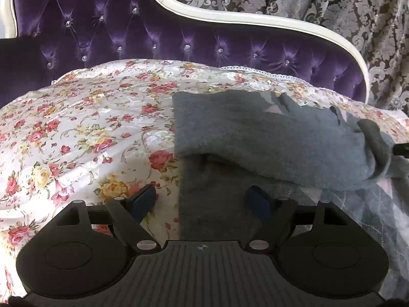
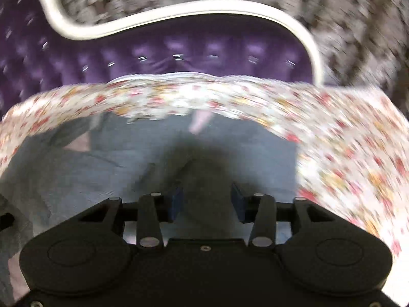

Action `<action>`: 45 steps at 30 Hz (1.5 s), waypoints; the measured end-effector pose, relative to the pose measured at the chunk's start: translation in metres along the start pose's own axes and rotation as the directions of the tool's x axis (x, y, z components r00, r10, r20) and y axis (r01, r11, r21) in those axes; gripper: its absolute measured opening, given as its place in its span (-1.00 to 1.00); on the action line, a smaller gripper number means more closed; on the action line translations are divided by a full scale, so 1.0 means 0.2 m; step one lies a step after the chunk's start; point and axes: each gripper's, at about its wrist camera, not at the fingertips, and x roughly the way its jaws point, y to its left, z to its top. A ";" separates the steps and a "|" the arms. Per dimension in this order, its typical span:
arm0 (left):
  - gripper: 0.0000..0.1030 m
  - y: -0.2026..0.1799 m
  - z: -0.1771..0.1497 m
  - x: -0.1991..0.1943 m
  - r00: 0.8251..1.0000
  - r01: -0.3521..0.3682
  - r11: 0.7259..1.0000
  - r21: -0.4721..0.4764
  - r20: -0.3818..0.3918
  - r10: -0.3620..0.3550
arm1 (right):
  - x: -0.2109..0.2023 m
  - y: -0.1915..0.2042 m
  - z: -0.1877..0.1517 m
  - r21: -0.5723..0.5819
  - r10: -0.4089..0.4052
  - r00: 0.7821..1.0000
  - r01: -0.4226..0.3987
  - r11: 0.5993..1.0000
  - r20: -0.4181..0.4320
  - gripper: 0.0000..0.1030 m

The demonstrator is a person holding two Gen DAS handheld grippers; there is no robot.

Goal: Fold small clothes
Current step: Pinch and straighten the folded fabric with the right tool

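A grey fleecy garment (image 1: 268, 138) lies on the floral bedspread (image 1: 84, 128), partly folded over itself, with a grey-and-pink checked part (image 1: 370, 212) at the right. My left gripper (image 1: 202, 202) is open and empty, low over the garment's left edge. The right wrist view is motion-blurred. There the same grey garment (image 2: 127, 158) fills the middle. My right gripper (image 2: 207, 199) is open above it, with nothing between its blue pads (image 2: 177, 200).
A purple tufted headboard (image 1: 153, 33) with a cream frame stands behind the bed, also in the right wrist view (image 2: 179, 51). A patterned damask curtain (image 1: 345, 7) hangs behind it. Part of the other gripper (image 1: 401, 149) shows at the garment's right edge.
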 end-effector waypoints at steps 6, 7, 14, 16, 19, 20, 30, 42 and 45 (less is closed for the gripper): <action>0.54 0.01 0.00 0.00 1.000 0.012 1.000 -0.010 0.003 -0.012 | -0.09 -0.17 -0.05 0.119 0.111 0.993 -0.116 0.986 0.046 0.29; 0.54 0.01 0.00 0.00 1.000 0.010 1.000 -0.006 0.003 -0.010 | -0.08 -0.17 -0.04 0.128 0.117 0.992 -0.123 0.984 0.055 0.29; 0.55 0.00 0.00 0.00 1.000 0.006 1.000 -0.001 0.003 -0.006 | 0.00 0.18 0.11 -0.085 0.108 0.991 -0.101 0.991 0.081 0.29; 0.55 0.00 0.00 0.00 1.000 0.008 1.000 -0.001 0.003 -0.008 | 0.04 0.30 0.13 -0.165 0.090 0.992 -0.075 0.983 0.088 0.26; 0.57 0.00 0.00 0.00 1.000 0.010 1.000 0.000 0.003 -0.010 | 0.15 0.45 0.15 -0.271 0.013 0.997 0.007 0.962 0.072 0.24; 0.58 0.01 0.00 0.00 1.000 0.012 1.000 0.000 0.004 -0.012 | 0.21 0.49 0.16 -0.297 -0.021 0.998 0.035 0.954 0.051 0.21; 0.58 0.02 -0.01 0.00 1.000 0.024 1.000 -0.015 0.015 -0.024 | -0.14 0.08 0.09 -0.046 0.028 0.986 -0.021 0.999 0.161 -0.68; 0.59 0.01 -0.01 0.00 1.000 0.014 1.000 -0.002 0.013 -0.014 | -0.10 -0.29 -0.05 0.072 0.126 0.990 -0.130 0.989 0.056 0.05; 0.59 0.01 -0.01 0.00 1.000 0.017 1.000 -0.003 0.013 -0.017 | -0.03 -0.26 -0.03 0.022 0.139 0.989 -0.140 0.990 0.055 0.05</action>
